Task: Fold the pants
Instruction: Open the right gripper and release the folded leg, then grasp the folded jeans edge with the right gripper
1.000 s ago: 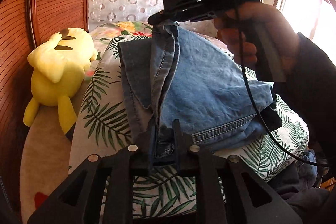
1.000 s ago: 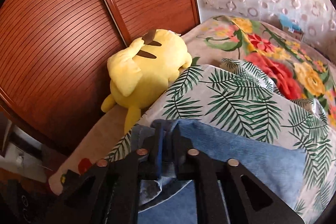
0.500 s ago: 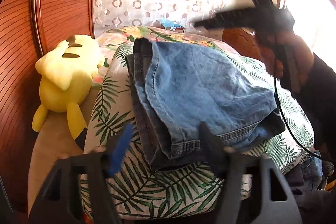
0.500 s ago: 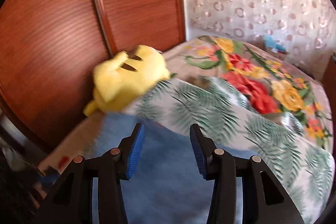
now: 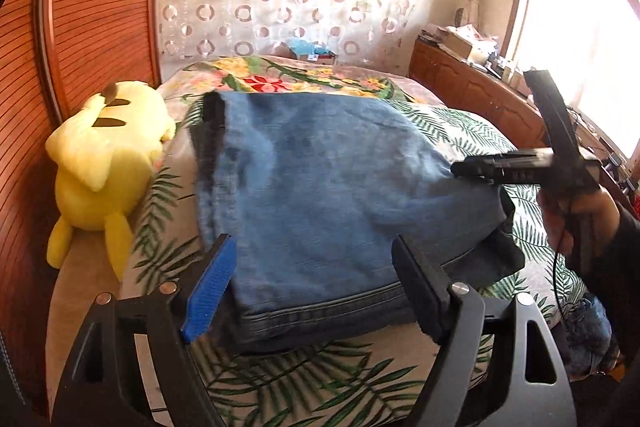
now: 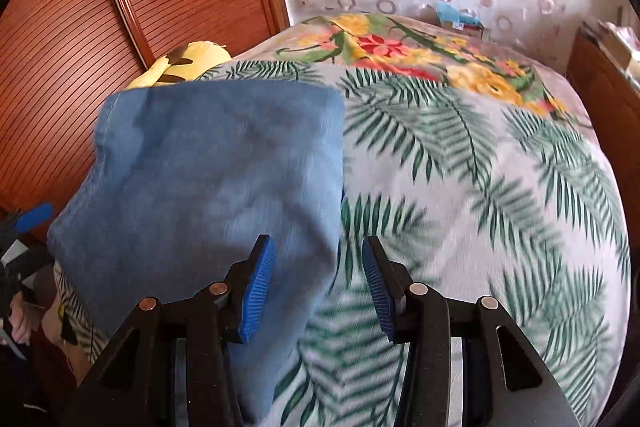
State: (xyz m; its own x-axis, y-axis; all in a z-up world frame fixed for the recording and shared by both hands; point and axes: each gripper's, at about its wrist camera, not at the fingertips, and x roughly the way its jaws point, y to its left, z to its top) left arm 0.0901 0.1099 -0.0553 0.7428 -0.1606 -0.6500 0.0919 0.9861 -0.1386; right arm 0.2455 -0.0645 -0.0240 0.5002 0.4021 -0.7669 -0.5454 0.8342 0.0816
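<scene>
Folded blue jeans (image 5: pixel 328 187) lie flat on a leaf-print quilt (image 5: pixel 304 379) on the bed. My left gripper (image 5: pixel 316 291) hovers at their near hem, its jaws opening wide on either side of the fold without pressing it. In the right wrist view the jeans (image 6: pixel 216 179) fill the left half. My right gripper (image 6: pixel 318 283) stands open over their right edge, pads clear of the cloth. From the left wrist view, the right gripper (image 5: pixel 464 169), held by a hand (image 5: pixel 576 219), sits at the jeans' right side.
A yellow plush toy (image 5: pixel 104 163) lies left of the jeans against a slatted wooden wardrobe (image 5: pixel 92 7). A floral bedspread (image 5: pixel 288 79) covers the far bed. A wooden dresser (image 5: pixel 480 95) stands under the window at right. More denim (image 5: pixel 588 331) hangs off the bed's right edge.
Both grippers let go of the jeans and opened. The lifted fold dropped flat onto the pile. My right gripper swung from the far left corner to the jeans' right side; the left drew back slightly.
</scene>
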